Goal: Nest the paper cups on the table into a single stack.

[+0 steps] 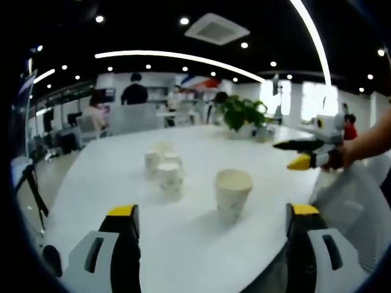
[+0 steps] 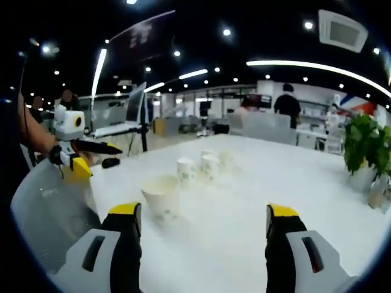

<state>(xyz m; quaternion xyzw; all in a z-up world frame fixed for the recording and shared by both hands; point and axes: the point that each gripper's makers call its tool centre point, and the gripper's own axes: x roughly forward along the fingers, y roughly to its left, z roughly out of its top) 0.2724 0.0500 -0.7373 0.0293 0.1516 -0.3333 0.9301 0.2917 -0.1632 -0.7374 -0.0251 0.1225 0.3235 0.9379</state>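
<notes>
Four paper cups stand upright on the white table (image 1: 91, 177): one cup (image 1: 233, 193) alone, nearer, and a cluster of three (image 1: 164, 166) just behind it. A plant (image 1: 243, 113) sits at the far edge. The left gripper (image 1: 211, 223) and right gripper (image 2: 201, 224) both hold their jaws wide apart, gripping nothing.

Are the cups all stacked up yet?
Not yet. Nothing looks stacked: one cup stands alone near the table edge, and a cluster of cups stands separately farther back. Both the left gripper and the right gripper are open and empty. All the nesting remains.
</notes>
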